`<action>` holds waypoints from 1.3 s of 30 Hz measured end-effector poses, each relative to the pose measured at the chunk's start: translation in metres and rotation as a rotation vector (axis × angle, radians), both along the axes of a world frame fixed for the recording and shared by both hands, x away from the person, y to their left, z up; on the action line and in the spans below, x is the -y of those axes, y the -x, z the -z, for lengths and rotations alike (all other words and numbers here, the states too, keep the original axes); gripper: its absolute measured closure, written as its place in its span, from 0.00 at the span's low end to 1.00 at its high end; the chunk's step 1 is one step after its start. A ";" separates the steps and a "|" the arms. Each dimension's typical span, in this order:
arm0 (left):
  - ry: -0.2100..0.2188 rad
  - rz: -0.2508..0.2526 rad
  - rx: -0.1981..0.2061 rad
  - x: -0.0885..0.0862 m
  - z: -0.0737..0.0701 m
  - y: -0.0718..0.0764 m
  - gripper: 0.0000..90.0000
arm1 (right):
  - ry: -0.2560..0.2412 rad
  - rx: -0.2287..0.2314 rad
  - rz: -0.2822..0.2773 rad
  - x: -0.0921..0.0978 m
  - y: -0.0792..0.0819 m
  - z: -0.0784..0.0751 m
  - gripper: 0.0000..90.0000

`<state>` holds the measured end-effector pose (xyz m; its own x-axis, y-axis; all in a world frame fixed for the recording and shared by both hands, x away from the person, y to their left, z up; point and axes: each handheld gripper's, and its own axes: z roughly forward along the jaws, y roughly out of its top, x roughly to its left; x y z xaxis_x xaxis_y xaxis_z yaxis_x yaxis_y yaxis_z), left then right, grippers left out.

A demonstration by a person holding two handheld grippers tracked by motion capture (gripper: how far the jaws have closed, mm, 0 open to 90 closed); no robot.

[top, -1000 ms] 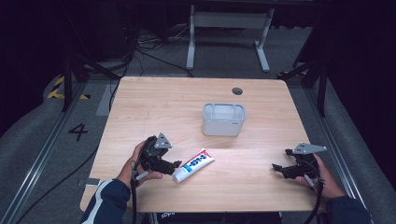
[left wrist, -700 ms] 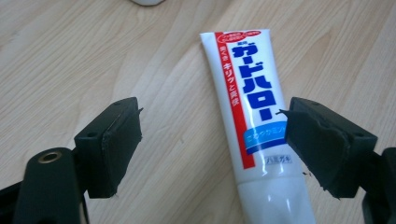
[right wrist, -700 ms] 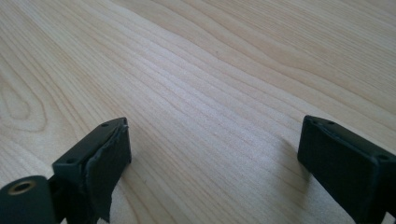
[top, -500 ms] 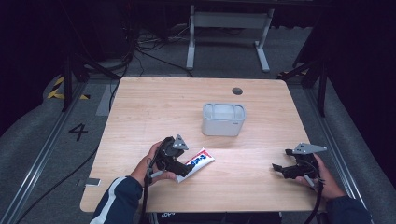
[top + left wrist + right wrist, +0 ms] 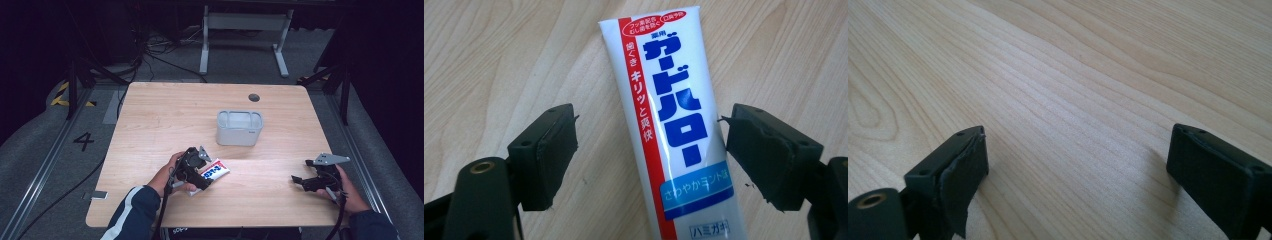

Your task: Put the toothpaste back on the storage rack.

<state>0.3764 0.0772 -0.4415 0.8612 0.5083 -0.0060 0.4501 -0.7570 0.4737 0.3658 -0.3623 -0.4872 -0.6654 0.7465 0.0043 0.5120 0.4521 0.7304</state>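
Toothpaste tube (image 5: 674, 125) lies flat on the surface (image 5: 165, 115), sitting between my left gripper's (image 5: 649, 155) spread jaws; right gripper (image 5: 1075, 175) hovers wide apart too.

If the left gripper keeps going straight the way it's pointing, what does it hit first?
Most likely the toothpaste tube. The left gripper points down at it, open jaws either side of the tube, which lies flat on the table. How much gap remains is unclear.

The high view looks down on the whole table (image 5: 165, 125); both gripper views sit close above its wood.
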 end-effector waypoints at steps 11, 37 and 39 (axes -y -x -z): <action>-0.054 0.000 -0.071 0.015 0.008 -0.010 0.30 | 0.000 -0.001 0.001 0.000 0.000 0.000 0.11; -0.118 0.020 -0.071 0.038 0.008 -0.018 0.41 | 0.000 -0.001 0.001 0.000 0.000 0.000 0.11; -0.115 0.025 -0.069 0.039 0.008 -0.017 0.45 | 0.000 0.000 0.000 0.000 0.000 0.000 0.11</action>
